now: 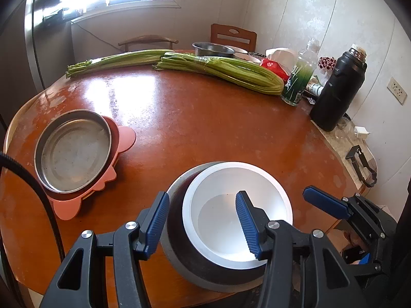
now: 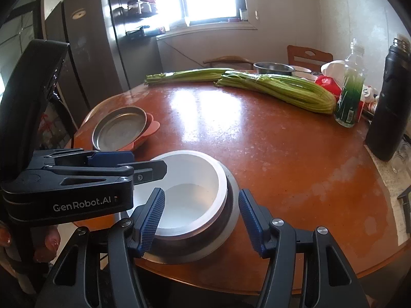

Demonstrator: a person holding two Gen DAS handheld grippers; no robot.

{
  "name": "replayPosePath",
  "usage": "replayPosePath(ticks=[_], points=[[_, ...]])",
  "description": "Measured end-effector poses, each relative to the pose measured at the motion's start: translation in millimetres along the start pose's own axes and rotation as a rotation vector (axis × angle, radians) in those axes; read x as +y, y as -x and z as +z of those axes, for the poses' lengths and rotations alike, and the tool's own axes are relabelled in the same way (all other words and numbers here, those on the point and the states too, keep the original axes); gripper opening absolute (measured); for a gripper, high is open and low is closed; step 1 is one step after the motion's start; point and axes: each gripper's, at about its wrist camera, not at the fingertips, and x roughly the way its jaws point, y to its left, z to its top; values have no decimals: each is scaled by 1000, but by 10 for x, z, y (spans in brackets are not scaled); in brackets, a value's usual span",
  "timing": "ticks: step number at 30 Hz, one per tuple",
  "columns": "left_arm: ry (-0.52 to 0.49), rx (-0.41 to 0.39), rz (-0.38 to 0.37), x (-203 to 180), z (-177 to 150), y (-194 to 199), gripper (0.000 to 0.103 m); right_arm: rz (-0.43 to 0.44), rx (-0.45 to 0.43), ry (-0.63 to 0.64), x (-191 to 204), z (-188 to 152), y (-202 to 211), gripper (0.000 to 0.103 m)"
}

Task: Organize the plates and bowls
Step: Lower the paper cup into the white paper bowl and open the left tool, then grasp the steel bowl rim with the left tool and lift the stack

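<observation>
A white bowl (image 1: 237,213) sits nested inside a larger grey metal bowl (image 1: 179,233) at the near edge of the round brown table (image 1: 195,118). The left gripper (image 1: 204,224) has its blue-padded fingers spread apart, straddling the near left rim of the stacked bowls: one finger lies outside the grey bowl's wall, the other reaches over the inside of the white bowl, and neither clearly presses on either wall. The right gripper (image 2: 201,220) also has its fingers apart, one over the near inside of the white bowl (image 2: 185,192) and one outside the grey metal bowl (image 2: 228,220) on its right side. At the left edge of the table, well apart from the bowls, a shallow steel plate (image 1: 73,151) rests on a pink plate with scalloped ears (image 1: 123,136). Across the far side lie two bundles of green stalks (image 1: 218,70), with a steel basin (image 1: 212,49) behind them; to the right stand a clear plastic bottle (image 1: 301,74) and a black flask (image 1: 339,89).
</observation>
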Motion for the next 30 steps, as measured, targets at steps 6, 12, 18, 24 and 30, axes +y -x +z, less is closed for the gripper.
replayPosePath(ticks=[6, 12, 18, 24, 30], points=[[-14, -33, 35, 33, -7, 87, 54, -11, -18, -23, -50, 73, 29, 62], [14, -30, 27, 170, -56, 69, 61, -4, 16, -83, -153, 41, -72, 62], [94, 28, -67, 356, -141, -90, 63, 20, 80, -133, -217, -40, -236, 62], [94, 42, -85, 333, -163, -184, 64, 22, 113, -132, -214, -70, -338, 62], [121, 79, -77, 343, -224, -297, 65, 40, 129, -143, -237, -103, -393, 62]])
